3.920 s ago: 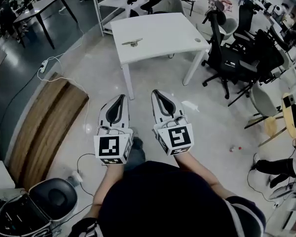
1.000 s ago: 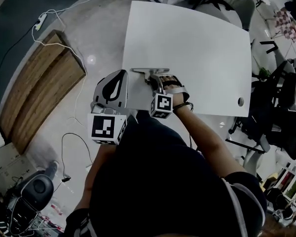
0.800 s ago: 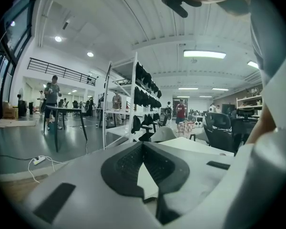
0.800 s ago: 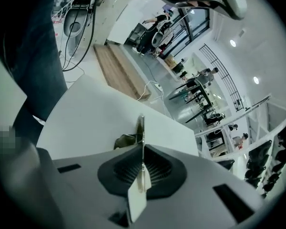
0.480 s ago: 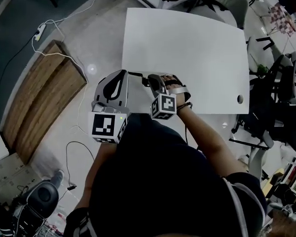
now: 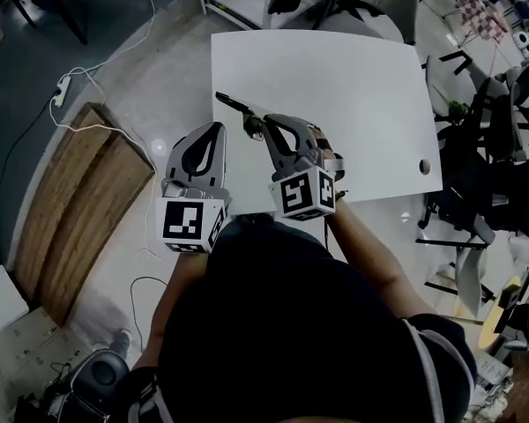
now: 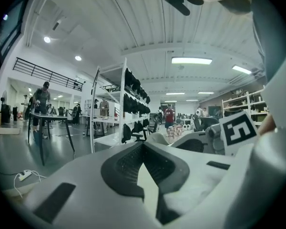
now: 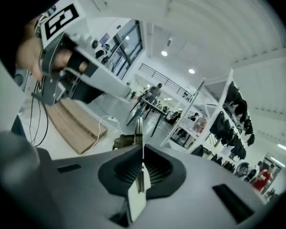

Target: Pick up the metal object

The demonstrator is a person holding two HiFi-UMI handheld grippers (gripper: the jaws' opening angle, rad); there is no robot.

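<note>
The head camera is looking steeply down over the person at the table (image 6: 353, 77), left gripper (image 6: 213, 130) and right gripper (image 6: 266, 123). Each gripper camera is peering closely along its own jaws, roughly level, both taking in the same shelf rack (image 7: 124, 104).

On my feed the left gripper (image 6: 213, 129) and right gripper (image 6: 273, 123) are white shells with dark ribbed pads (image 8: 121, 168). Each carries a black-and-white marker cube (image 6: 191, 223) at its 6 o'clock end. A dark top (image 6: 282, 324) fills the view below, and a black strap (image 6: 328, 167) crosses the right hand.
</note>
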